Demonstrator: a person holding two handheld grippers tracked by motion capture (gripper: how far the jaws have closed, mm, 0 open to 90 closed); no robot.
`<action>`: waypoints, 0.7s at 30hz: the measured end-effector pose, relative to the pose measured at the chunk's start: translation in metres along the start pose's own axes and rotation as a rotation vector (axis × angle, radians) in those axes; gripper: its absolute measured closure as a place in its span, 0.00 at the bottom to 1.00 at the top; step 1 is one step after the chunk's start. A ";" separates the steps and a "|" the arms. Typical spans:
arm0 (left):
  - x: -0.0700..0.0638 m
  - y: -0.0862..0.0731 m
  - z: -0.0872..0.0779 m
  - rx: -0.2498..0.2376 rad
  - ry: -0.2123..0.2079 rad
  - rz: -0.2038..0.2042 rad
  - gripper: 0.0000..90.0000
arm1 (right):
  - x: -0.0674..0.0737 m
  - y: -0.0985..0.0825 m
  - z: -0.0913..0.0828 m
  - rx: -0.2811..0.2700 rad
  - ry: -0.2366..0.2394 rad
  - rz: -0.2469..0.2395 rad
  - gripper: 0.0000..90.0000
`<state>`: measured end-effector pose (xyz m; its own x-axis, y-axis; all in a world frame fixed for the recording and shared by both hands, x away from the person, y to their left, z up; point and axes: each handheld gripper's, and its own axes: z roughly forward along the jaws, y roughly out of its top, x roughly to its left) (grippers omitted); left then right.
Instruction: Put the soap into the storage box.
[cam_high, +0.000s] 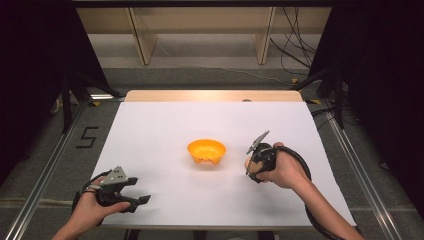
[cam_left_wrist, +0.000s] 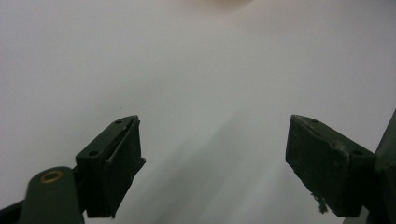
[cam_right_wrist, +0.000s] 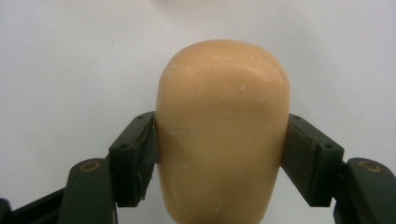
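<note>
Toward the tabletop's right edge, the right gripper (cam_right_wrist: 219, 140) pinches a tan egg-shaped object (cam_right_wrist: 222, 130) between both pads, just right of the orange bowl (cam_high: 206, 151) at the middle; near the front left corner, the left gripper (cam_high: 135, 192) rests with jaws spread wide

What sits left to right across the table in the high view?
Left tool, jaws apart and nothing between them → orange bowl at mid-table → right tool, closed on a tan rounded object.
</note>
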<state>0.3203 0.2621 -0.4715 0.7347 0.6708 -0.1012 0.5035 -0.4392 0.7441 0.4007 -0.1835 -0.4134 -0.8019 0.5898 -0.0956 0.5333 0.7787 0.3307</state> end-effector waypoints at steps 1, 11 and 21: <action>0.000 0.000 0.000 0.000 0.000 0.000 0.20 | 0.000 0.001 0.000 -0.002 -0.003 -0.003 0.37; 0.000 0.000 -0.001 0.006 0.002 -0.007 0.20 | 0.001 0.005 0.001 -0.022 -0.004 0.008 0.37; 0.000 0.000 -0.001 0.005 -0.001 -0.006 0.20 | 0.000 0.010 -0.001 -0.038 -0.028 -0.005 0.37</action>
<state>0.3199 0.2625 -0.4710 0.7322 0.6727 -0.1064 0.5103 -0.4382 0.7400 0.4054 -0.1759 -0.4096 -0.7965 0.5919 -0.1237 0.5180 0.7735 0.3652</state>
